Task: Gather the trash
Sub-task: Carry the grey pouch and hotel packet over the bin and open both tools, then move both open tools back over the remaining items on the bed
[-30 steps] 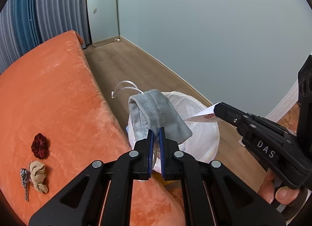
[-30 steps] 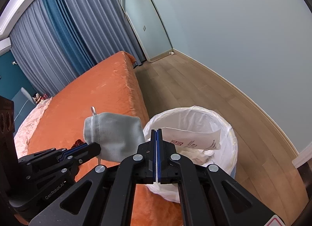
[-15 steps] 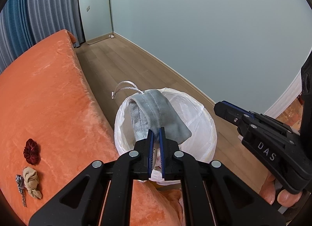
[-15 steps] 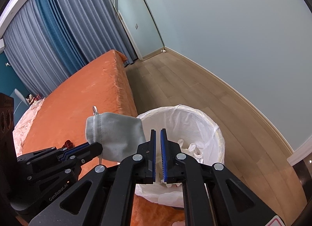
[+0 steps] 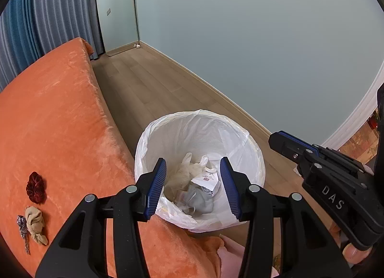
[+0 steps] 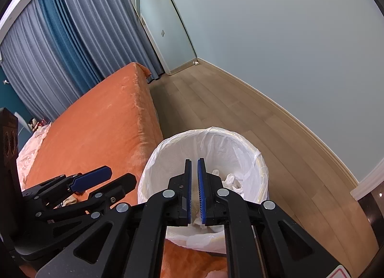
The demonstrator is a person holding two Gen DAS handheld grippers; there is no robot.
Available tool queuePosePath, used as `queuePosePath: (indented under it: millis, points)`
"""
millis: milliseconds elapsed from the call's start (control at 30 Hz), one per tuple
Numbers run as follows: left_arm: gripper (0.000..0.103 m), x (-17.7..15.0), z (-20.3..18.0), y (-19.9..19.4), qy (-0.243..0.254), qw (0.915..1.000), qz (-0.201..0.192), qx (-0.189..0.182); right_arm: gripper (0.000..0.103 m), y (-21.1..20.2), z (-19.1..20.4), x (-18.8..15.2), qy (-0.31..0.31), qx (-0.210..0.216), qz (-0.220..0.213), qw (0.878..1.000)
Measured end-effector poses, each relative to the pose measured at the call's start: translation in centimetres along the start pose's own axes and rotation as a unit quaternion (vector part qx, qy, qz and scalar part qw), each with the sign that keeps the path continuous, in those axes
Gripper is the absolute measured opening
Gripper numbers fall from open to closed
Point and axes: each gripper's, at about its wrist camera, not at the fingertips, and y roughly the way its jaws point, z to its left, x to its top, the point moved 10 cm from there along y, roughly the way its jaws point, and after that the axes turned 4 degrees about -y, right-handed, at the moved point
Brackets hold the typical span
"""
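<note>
A bin with a white liner stands on the floor against the orange bed. Inside lie a grey drawstring pouch, pale gloves and a printed paper slip. My left gripper hovers over the bin's near rim; its jaws are opening and nothing is between them. My right gripper hangs over the same bin, its pads a narrow slit apart and empty. It shows at the right of the left wrist view. The left gripper appears low at the left of the right wrist view.
On the orange bed lie a dark red scrunchie, a beige scrunchie and a small patterned one. Wood floor runs to a pale wall. A tall mirror leans by the blue curtains.
The left gripper opened and the grey pouch dropped into the bin. The paper slip left the right gripper and fell in too; its pads parted slightly.
</note>
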Motion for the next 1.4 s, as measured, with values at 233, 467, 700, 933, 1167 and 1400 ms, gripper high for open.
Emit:
queuePosePath:
  millis: [233, 467, 700, 933, 1167, 1400]
  points:
    - [0.044, -0.5, 1.2, -0.7, -0.013, 0.9999, 0.000, 0.004, 0.008, 0.0, 0.9, -0.6, -0.007, 0.002, 0.006, 1.000]
    - [0.044, -1.1, 2.9, -2.1, -0.028, 0.9996, -0.005, 0.008, 0.020, -0.3, 2.6, -1.0, -0.020, 0.007, 0.009, 1.000]
    - [0.044, -1.9, 5.4, -3.6, -0.047, 0.9987, -0.011, 0.016, 0.023, -0.3, 5.4, -1.6, -0.037, 0.016, 0.013, 0.999]
    - [0.045, -3.5, 9.0, -5.0, -0.077, 0.9964, -0.014, 0.031, 0.024, 0.0, 9.1, -2.8, -0.059, 0.032, 0.024, 0.997]
    - [0.047, -6.1, 14.7, -6.5, -0.118, 0.9913, -0.013, 0.055, 0.025, 1.0, 14.0, -5.1, -0.086, 0.053, 0.047, 0.994]
    - [0.047, -8.5, 20.3, -8.3, -0.156, 0.9844, -0.015, 0.081, 0.026, 2.2, 19.3, -7.8, -0.116, 0.074, 0.072, 0.988]
